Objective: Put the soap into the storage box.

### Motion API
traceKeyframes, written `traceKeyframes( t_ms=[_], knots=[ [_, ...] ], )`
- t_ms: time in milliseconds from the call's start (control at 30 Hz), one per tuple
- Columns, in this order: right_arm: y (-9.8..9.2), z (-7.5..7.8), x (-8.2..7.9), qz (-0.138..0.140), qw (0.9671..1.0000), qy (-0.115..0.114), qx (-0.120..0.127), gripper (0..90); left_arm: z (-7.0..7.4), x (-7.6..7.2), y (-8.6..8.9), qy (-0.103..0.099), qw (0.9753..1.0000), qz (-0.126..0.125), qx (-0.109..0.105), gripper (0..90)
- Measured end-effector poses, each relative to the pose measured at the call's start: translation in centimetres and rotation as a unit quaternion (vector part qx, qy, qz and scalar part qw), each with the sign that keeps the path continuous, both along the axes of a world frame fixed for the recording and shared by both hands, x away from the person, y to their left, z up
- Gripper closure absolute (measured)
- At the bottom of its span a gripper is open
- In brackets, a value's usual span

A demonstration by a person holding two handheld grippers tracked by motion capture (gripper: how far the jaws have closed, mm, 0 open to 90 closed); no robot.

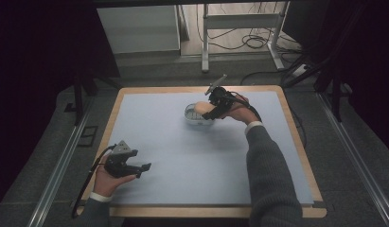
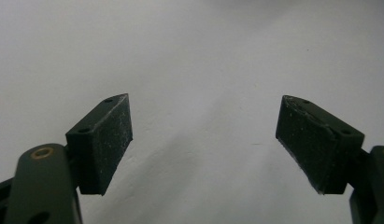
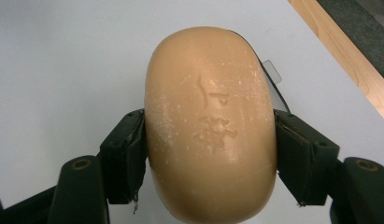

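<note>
From above, right gripper (image 1: 212, 112) over white dish (image 1: 194, 118) near desk (image 1: 192, 161) far edge, soap (image 1: 201, 108) between jaws; left gripper (image 1: 144, 169) near front-left corner, broad bare mat between. Along left gripper (image 2: 203, 140), jaws spread wide over blank surface. Along right gripper (image 3: 208, 158), jaws clamped on embossed soap (image 3: 210, 126), dish mostly hidden behind, wooden edge upper right.

Table (image 1: 135, 94): wooden, light edge showing all round, top covered w/ a pale blue-grey mat (image 1: 182, 161) reaching nearly to the rim. Only one thing lies directly on the mat: a small white dish (image 1: 193, 117), oval, just right of centre, towards the far edge. Rest of the mat bare. At the near right corner the mat overhangs the wood a little.
</note>
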State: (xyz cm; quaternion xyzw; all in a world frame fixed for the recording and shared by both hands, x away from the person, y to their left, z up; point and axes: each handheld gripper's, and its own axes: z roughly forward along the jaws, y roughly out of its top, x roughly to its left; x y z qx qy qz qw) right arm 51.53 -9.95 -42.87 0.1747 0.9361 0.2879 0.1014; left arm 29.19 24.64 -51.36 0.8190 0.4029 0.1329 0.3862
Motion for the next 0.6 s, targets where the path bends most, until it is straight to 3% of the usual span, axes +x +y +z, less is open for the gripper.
traceKeyframes(
  t_ms=[600],
  knots=[
    [1.8,-1.9,1.5,0.01,0.9997,0.006,-0.022,31.4,-0.1,0.1,0.4,0.002,1.0,0.003,-0.004,19.1]
  ],
)
